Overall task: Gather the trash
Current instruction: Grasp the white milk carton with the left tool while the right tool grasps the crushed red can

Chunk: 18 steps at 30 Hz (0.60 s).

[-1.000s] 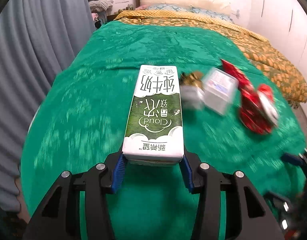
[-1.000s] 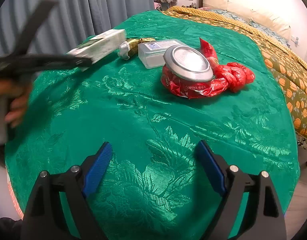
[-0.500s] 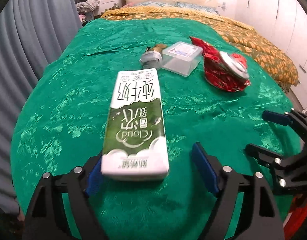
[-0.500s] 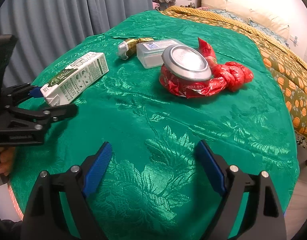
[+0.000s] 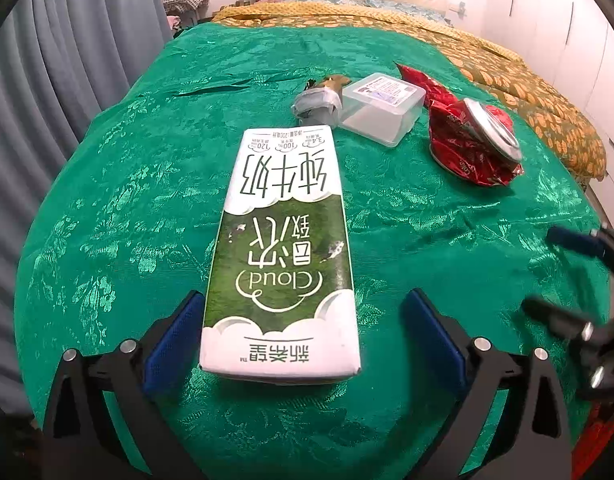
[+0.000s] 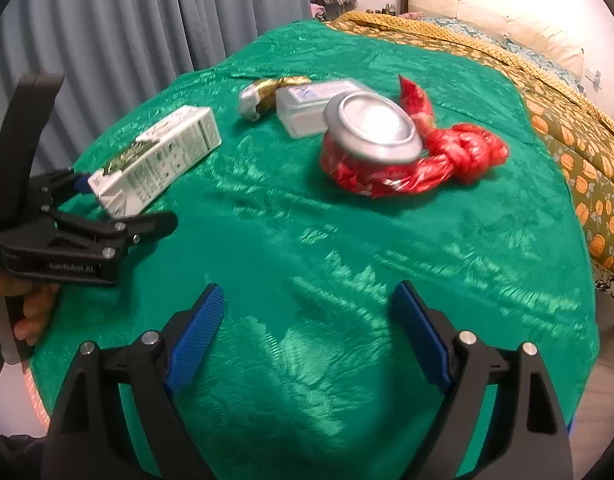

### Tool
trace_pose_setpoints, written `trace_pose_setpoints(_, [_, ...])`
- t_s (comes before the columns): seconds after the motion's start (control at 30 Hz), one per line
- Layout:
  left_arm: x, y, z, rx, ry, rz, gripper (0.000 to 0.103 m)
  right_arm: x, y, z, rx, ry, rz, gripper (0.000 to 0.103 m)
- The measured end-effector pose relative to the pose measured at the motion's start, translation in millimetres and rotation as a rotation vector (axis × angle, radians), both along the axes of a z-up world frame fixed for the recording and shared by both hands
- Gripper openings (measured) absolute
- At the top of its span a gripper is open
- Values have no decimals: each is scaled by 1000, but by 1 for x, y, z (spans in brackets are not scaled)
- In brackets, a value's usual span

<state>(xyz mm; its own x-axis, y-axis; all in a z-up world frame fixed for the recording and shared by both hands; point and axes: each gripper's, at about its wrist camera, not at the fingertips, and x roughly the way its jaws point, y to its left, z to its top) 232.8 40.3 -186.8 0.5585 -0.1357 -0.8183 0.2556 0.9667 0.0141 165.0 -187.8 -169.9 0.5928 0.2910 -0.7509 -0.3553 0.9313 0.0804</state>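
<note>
My left gripper [image 5: 303, 332] has just been opening its fingers; they're now wide apart, with the milk carton [image 5: 283, 248] lying flat on the green table [image 5: 107, 208] between them, no pad pressing on it. My right gripper [image 6: 307, 332] hangs open over bare cloth. The crushed red can [image 6: 371, 136] and plastic box [image 5: 381, 108] sit further back.

The left gripper [image 5: 303, 344] had just been opening: its blue pads [image 5: 173, 342], earlier clamped on the milk carton [image 5: 281, 252], stood clear of it, and the carton lay flat on the green cloth [image 5: 107, 220] at frame centre.
</note>
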Motion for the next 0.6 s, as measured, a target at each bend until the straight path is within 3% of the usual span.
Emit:
trace_pose_setpoints(0.13, [0, 0, 0, 0, 0, 0, 97, 26, -13, 25, -34, -55, -7, 84])
trace_pose_setpoints(0.27, [0, 0, 0, -2, 1, 0, 97, 59, -4, 44, -81, -70, 72, 84])
trace_pose_setpoints(0.4, [1, 1, 0, -5, 2, 0, 97, 82, 13, 44, -139, -59, 129, 84])
trace_pose_setpoints(0.6, [0, 1, 0, -6, 2, 0, 98, 108, 21, 27, -164, 15, 116, 83])
